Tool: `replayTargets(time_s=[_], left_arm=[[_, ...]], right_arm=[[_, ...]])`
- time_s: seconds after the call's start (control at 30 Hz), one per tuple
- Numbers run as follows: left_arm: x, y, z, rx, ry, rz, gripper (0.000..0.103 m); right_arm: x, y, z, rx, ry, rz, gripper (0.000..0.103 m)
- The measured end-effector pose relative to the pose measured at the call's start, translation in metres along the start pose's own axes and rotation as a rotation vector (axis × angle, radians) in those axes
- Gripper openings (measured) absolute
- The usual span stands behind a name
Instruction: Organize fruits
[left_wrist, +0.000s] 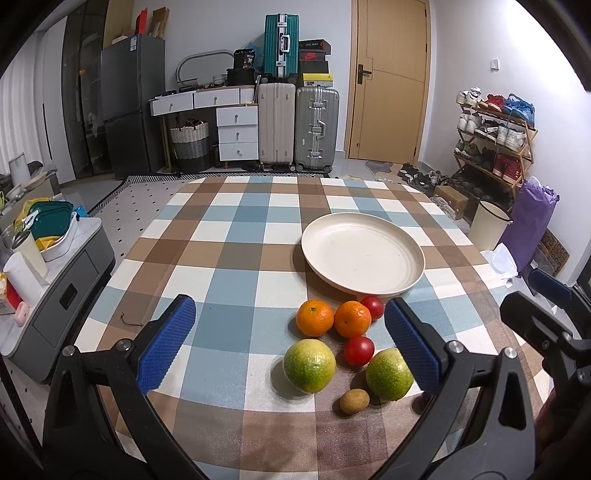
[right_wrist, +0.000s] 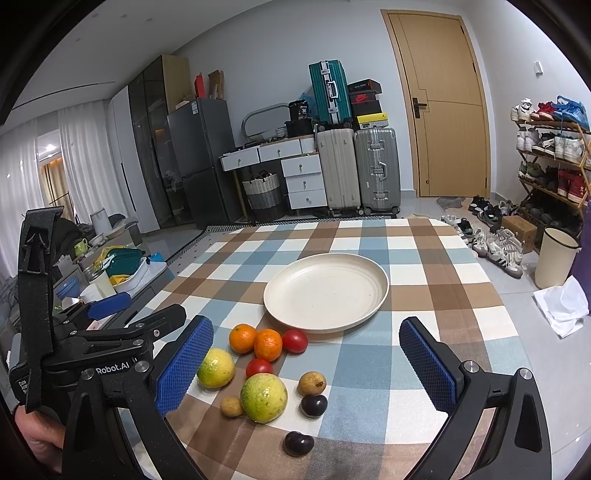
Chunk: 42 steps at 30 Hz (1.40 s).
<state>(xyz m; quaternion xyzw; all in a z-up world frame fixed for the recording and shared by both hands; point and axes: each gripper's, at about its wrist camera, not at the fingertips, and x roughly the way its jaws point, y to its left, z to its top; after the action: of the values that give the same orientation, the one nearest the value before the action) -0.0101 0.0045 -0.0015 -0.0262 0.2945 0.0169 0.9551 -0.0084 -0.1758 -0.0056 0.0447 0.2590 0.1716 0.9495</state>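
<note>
Fruits: two oranges (right_wrist: 255, 341), two tomatoes (right_wrist: 294, 340), two green-yellow citrus (right_wrist: 263, 397), brown and dark small fruits, clustered ahead of both grippers, beside the empty cream plate (right_wrist: 326, 291)

Each camera sits on my tool, looking forward between its two fingers and down across the checked surface (left_wrist: 229, 236) toward the far door (right_wrist: 443, 110). Both hang low and close. They share the plate (left_wrist: 364, 254), the fruit cluster before it, and each glimpses the other tool sideways.

light: even, indoor | shadows: soft | edges: fisheye-warped, dark corners
</note>
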Motion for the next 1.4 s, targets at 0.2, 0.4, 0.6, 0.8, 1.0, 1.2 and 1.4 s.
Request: replayTargets(time_s=[0.2,0.4,0.6,0.8,1.0,1.2,1.4], left_arm=[[0.002,0.004,-0.005,-0.003,0.011,0.005,0.102],[0.009,0.017,-0.015,-0.027,0.038,-0.026,0.102],[0.034,0.031,-0.020,-0.054,0.097,-0.053,0.102],[0.057,0.040,-0.033,-0.073,0.157,-0.083,0.102],[0.075,0.036,-0.038,-0.068,0.197,-0.123,0.102],[0.095,0.034,-0.042,-0.087,0.250,-0.159,0.102],[0.106,0.032,-0.044,-0.115,0.284,-0.237,0.089]], right_arm=[[0.003,0.001,-0.003,0.002,0.006,0.005,0.103],[0.009,-0.003,-0.006,0.009,0.020,0.008,0.103],[0.015,-0.007,-0.009,0.017,0.035,0.011,0.103],[0.023,-0.009,-0.012,0.023,0.058,0.018,0.103],[0.034,-0.009,-0.016,0.024,0.083,0.028,0.103],[0.045,-0.013,-0.019,0.033,0.102,0.031,0.103],[0.053,-0.017,-0.020,0.041,0.118,0.030,0.103]])
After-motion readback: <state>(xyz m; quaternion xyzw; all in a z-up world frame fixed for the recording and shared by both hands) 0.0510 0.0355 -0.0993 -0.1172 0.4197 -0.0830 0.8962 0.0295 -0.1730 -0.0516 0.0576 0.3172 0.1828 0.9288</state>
